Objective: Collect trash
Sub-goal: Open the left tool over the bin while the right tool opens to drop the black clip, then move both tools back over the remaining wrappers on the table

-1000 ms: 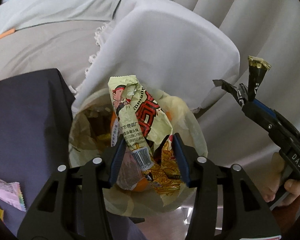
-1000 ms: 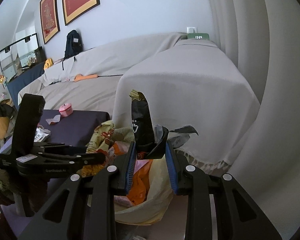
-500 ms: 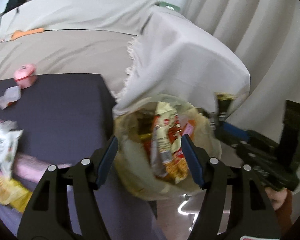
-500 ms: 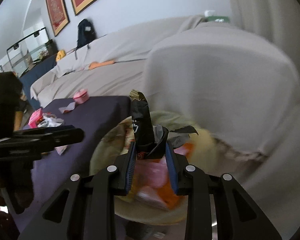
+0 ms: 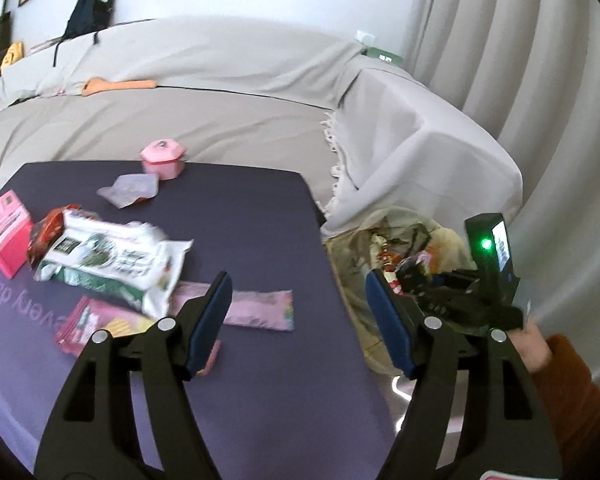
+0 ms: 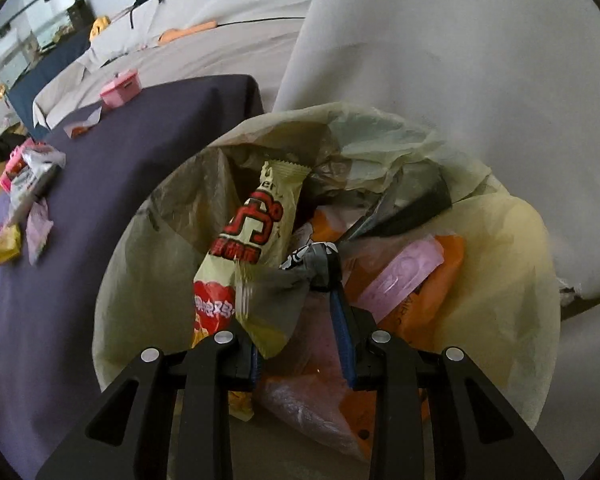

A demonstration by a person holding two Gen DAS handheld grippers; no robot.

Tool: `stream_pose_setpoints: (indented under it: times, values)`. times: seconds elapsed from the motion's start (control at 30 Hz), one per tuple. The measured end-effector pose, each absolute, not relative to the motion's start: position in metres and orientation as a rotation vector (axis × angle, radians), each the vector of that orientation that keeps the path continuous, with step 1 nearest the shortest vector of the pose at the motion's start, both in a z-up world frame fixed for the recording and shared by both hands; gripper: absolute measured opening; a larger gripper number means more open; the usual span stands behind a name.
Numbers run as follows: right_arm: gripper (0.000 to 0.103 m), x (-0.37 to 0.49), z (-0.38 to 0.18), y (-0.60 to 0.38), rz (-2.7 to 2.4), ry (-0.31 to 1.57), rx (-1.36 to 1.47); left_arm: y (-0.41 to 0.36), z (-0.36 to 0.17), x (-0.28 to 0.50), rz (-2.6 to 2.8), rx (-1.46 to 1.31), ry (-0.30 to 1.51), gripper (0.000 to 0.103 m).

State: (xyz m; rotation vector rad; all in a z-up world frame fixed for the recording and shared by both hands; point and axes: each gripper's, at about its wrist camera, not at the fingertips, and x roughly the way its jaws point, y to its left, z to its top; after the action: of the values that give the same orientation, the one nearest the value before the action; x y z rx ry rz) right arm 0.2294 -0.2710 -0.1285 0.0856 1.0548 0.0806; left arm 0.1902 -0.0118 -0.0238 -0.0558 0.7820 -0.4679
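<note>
A trash bin lined with a pale yellow bag (image 6: 512, 240) stands off the table's right end, full of wrappers; it also shows in the left wrist view (image 5: 352, 264). My right gripper (image 6: 300, 328) is low inside the bin, jaws open, the black-and-silver wrapper (image 6: 416, 204) lying loose ahead of them beside a cream-and-red noodle wrapper (image 6: 256, 236). My left gripper (image 5: 300, 312) is open and empty above the dark purple table (image 5: 252, 216). On the table lie a white-green packet (image 5: 108, 264), a pink wrapper (image 5: 256, 308) and a pale crumpled wrapper (image 5: 130, 190).
A pink box (image 5: 6, 240), a small pink pot (image 5: 162, 158) and pink-yellow packets (image 5: 100, 320) also sit on the table. A grey-covered sofa (image 5: 220, 92) runs behind, its arm next to the bin. Curtains hang at the right.
My left gripper let the noodle wrapper fall into the bin and swung left over the table. My right gripper dipped into the bin and opened, letting go of the black wrapper.
</note>
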Motion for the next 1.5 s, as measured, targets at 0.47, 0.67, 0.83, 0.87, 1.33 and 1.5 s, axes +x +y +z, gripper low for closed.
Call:
stream_pose_setpoints:
  times: [0.47,0.67,0.83,0.87,1.33,1.5]
  values:
    - [0.05,0.193,-0.084,-0.253,0.106,0.957,0.057,0.056,-0.031,0.182,-0.384,-0.15,0.776,0.066]
    - [0.053,0.174,-0.048,-0.238,0.132,0.883,0.066,0.099,-0.034,0.175,-0.307,-0.176,0.766,0.066]
    - [0.055,0.171,-0.027,-0.211,0.209,0.838,0.097,0.141,-0.036,0.17,-0.235,-0.214,0.75,0.066]
    - [0.055,0.171,-0.025,-0.202,0.236,0.833,0.101,0.15,-0.038,0.17,-0.22,-0.222,0.748,0.067]
    - [0.055,0.19,-0.049,-0.121,0.381,0.867,0.079,0.195,-0.053,0.2,-0.227,-0.228,0.737,0.067]
    - [0.055,0.214,-0.042,-0.11,0.355,0.811,0.021,0.19,-0.049,0.236,-0.231,-0.164,0.696,0.067]
